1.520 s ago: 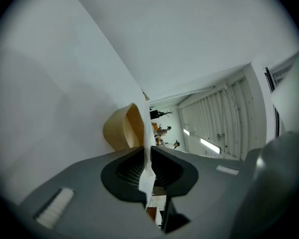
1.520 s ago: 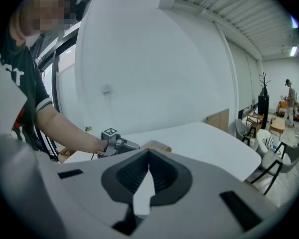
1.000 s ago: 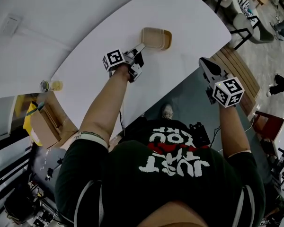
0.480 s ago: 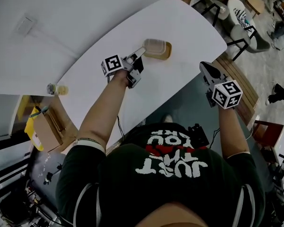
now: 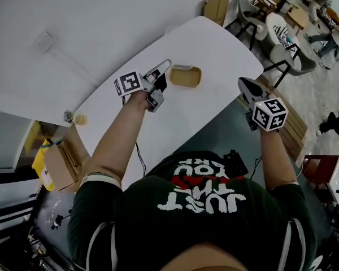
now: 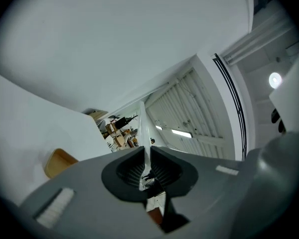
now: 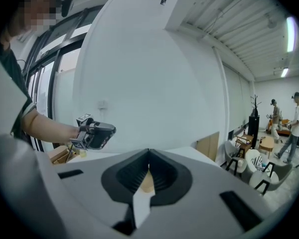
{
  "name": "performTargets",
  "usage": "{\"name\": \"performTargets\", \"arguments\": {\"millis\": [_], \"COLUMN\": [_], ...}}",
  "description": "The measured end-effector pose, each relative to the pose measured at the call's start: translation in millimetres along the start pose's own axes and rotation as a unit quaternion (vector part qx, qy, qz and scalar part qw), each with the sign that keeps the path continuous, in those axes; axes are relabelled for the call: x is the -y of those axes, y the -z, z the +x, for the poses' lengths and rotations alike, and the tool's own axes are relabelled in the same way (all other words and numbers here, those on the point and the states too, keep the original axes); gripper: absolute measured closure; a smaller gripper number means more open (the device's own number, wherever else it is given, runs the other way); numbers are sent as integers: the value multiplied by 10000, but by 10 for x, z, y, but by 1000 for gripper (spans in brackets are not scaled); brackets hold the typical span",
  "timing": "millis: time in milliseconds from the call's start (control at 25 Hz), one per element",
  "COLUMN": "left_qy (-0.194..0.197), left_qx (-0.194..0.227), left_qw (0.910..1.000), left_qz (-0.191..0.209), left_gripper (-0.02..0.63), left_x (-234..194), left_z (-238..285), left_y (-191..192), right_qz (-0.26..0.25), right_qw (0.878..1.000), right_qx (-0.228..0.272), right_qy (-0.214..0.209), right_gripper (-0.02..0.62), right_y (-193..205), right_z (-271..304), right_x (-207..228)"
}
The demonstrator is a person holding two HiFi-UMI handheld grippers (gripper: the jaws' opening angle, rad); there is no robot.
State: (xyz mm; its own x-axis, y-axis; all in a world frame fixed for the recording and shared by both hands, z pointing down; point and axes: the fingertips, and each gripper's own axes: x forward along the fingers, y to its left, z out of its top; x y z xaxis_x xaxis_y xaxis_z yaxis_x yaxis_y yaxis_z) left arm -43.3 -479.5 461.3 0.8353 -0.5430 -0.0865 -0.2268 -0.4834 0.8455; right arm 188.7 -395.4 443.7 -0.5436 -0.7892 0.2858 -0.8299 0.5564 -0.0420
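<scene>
A shallow tan tray [image 5: 185, 75] lies on the white table [image 5: 214, 44] near its far right end. My left gripper [image 5: 167, 64] hangs shut and empty just left of the tray, a little above the tabletop. In the left gripper view the shut left gripper [image 6: 145, 156] points over the table toward the room, with the tray [image 6: 59, 162] low at the left. My right gripper [image 5: 242, 82] is off the table's near right edge, shut and empty. The right gripper view has the shut right gripper [image 7: 148, 157] aimed at the table, with the left gripper [image 7: 93, 135] in the air at the left.
An open cardboard box [image 5: 57, 165] and a small jar [image 5: 69, 116] sit past the table's left end. Chairs [image 5: 282, 54] and a wooden panel [image 5: 217, 4] stand beyond its right end. Two people [image 7: 295, 126] stand far off in the room.
The left gripper has lifted off the tray's edge and now points higher, over the table. The tray stays put. The right gripper has tilted upward.
</scene>
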Motion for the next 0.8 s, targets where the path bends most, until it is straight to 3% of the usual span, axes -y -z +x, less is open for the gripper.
{"name": "performTargets", "arguments": {"millis": [280, 480, 800], "left_qy": [255, 410, 401], "left_qx": [98, 222, 391], "left_qw": [9952, 9895, 9720], "left_qz": [944, 1367, 2284], "left_gripper": [563, 563, 563], "left_x": [756, 1231, 1772], "left_z": [75, 57, 15], "left_y": [-359, -533, -856], "right_qz": [-110, -269, -598], "right_qw": [9993, 9979, 9945], "right_qx": [359, 589, 857], "right_qy": [92, 93, 65], "right_gripper": [589, 589, 589], "right_y": [-636, -1033, -1577], "right_z": [-114, -205, -221], "right_x": [69, 48, -4]}}
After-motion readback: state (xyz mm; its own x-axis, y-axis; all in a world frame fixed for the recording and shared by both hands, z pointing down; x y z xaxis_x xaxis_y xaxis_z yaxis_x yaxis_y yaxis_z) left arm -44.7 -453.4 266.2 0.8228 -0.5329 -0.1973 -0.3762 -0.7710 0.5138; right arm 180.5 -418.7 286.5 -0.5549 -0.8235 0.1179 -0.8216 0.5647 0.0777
